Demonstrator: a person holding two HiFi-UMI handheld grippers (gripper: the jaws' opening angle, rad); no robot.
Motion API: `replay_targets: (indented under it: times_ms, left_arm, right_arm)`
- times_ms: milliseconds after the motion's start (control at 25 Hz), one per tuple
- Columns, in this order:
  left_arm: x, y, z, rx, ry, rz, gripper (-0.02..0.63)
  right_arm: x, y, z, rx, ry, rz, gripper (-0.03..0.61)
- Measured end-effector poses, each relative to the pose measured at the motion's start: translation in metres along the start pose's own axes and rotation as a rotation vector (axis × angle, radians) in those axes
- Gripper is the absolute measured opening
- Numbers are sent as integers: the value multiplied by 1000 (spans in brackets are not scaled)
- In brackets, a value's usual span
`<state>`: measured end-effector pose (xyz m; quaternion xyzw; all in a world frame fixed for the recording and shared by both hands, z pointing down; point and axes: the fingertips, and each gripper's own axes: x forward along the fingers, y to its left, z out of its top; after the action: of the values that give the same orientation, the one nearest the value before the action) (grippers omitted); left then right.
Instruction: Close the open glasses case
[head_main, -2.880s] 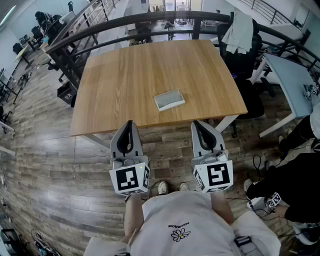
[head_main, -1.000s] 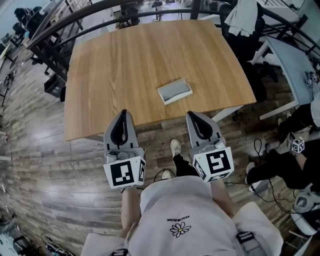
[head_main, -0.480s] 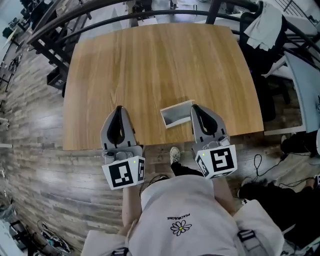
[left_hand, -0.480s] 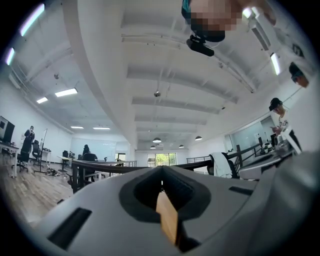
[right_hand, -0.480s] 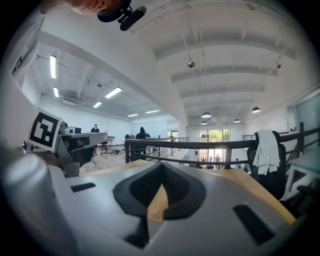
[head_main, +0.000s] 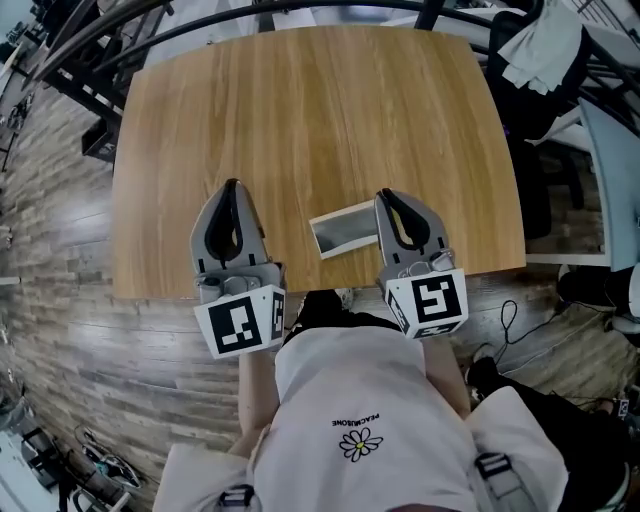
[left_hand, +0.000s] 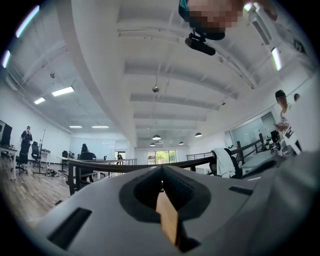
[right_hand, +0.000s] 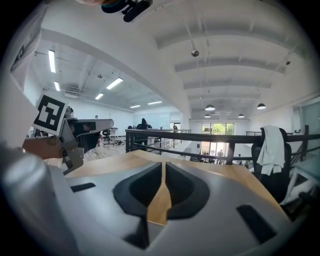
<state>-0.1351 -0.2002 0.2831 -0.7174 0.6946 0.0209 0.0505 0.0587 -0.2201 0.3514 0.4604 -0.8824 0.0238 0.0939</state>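
Note:
The open glasses case (head_main: 343, 229), white outside with a grey lining, lies near the front edge of the wooden table (head_main: 300, 110). In the head view it sits between my two grippers. My right gripper (head_main: 385, 196) is just to its right, over the table's front edge, shut and empty. My left gripper (head_main: 232, 185) is farther off to the case's left, also shut with nothing in it. In the left gripper view the left gripper (left_hand: 161, 172) points over the table at the room; in the right gripper view the right gripper (right_hand: 163, 165) points along the tabletop. Neither gripper view shows the case.
A black railing (head_main: 300, 8) curves behind the table. At the far right stands a chair draped with a white garment (head_main: 545, 45), and a light-blue table (head_main: 612, 170) is at the right edge. The left gripper's marker cube (right_hand: 50, 114) shows in the right gripper view.
Both grippers have come forward from the floor side to above the table's front edge. The case, once well ahead of them, now lies between them. Both stayed shut.

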Motion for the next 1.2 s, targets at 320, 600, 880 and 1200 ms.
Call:
replay_targets:
  times_ms: [320, 600, 880, 1200]
  left_arm:
    - [20, 2, 3, -54, 18, -51, 17]
    - [26, 3, 2, -41, 19, -105, 17]
    - [27, -1, -1, -35, 10, -151, 17]
    - [26, -11, -15, -24, 40, -187, 17]
  right_arm:
    - [8, 9, 3, 19, 24, 27, 14]
    - [16, 17, -3, 41, 51, 28, 14]
    - [27, 45, -24, 102, 89, 146, 132]
    - [47, 45, -79, 213, 174, 194, 167]
